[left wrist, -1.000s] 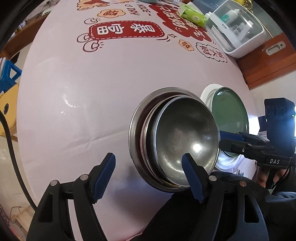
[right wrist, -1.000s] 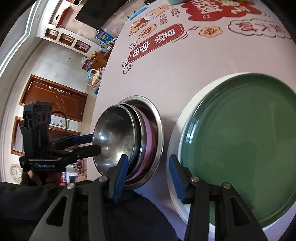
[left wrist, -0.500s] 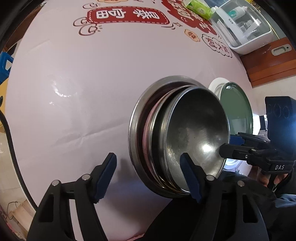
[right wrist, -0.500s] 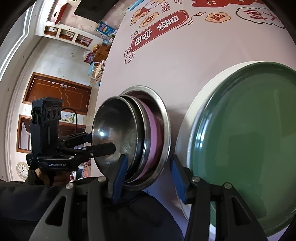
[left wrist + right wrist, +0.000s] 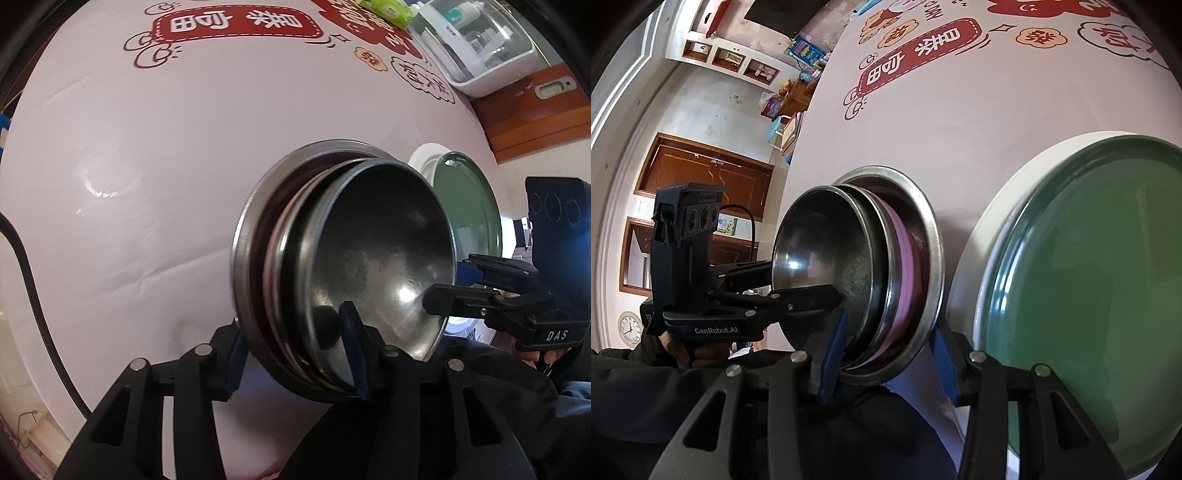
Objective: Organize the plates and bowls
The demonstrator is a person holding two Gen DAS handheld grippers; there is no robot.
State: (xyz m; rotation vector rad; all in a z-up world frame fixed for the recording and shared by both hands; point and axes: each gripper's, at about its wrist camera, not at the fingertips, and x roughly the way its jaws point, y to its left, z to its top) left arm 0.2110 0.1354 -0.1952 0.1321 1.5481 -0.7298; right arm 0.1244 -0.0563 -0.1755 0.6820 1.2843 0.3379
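A stack of nested steel bowls [image 5: 369, 266] [image 5: 827, 258], with a pink bowl [image 5: 908, 266] between them, sits on the pink tablecloth. My left gripper [image 5: 293, 350] [image 5: 790, 280] straddles the stack's near rim. One pad is inside the top bowl and the other outside the big bowl; its jaws are closing and the pads touch. My right gripper [image 5: 888, 350] [image 5: 447, 284] clamps the opposite side of the stack the same way. Just to the right, a green plate [image 5: 469, 206] [image 5: 1089, 295] lies on a white plate [image 5: 982, 251].
A white storage box with a clear lid [image 5: 480, 48] and a green tissue pack [image 5: 388, 9] stand at the table's far side. A black cable [image 5: 33, 295] hangs past the left edge. Dark sleeves [image 5: 646, 406] fill the near edge. Printed red labels [image 5: 236, 26] mark the cloth.
The left gripper sank closer to the bowls and its jaws narrowed from wide apart onto the stack's near rim. The right gripper stayed on the other side, closing slightly.
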